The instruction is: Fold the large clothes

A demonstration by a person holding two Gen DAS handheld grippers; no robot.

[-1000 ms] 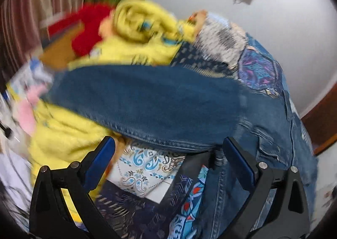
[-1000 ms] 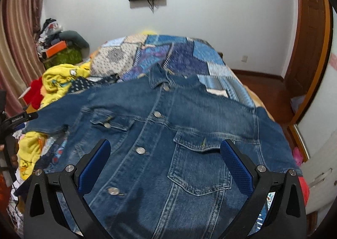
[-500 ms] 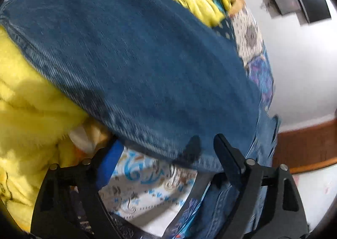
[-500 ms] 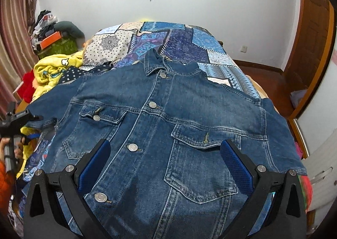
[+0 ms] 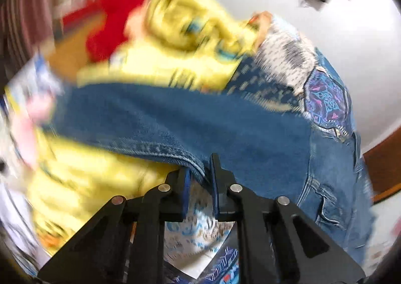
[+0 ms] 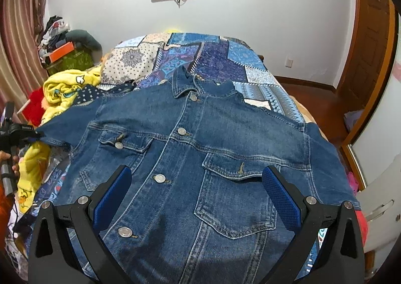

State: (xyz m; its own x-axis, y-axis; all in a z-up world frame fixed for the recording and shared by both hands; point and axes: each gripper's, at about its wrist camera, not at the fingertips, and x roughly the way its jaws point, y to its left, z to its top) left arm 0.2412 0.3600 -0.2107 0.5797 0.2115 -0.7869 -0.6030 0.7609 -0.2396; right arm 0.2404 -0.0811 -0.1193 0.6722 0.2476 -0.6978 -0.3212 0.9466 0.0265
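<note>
A blue denim jacket [image 6: 225, 133] lies buttoned and face up on the bed, collar away from me. My right gripper [image 6: 196, 173] hovers open over its lower front, with nothing between the pads. The jacket's left sleeve [image 5: 200, 121] stretches out over a yellow blanket. My left gripper [image 5: 200, 171] is closing its jaws on that sleeve's lower hem, which sits pinched between the blue pads. In the right wrist view the left gripper [image 6: 15, 131] shows at the far left edge, at the sleeve's [image 6: 62, 131] end. The left wrist view is blurred.
A patchwork bedspread [image 6: 220, 63] covers the bed under the jacket. The yellow blanket [image 6: 65, 86] and something red [image 6: 35, 106] are heaped at the bed's left side. A pile of clothes [image 6: 62, 43] stands by the curtain, and a wooden door [image 6: 371, 46] is on the right.
My left gripper's jaws went from wide open to closed around the sleeve hem, after pushing in toward the sleeve and drawing back. The right gripper stays open over the jacket.
</note>
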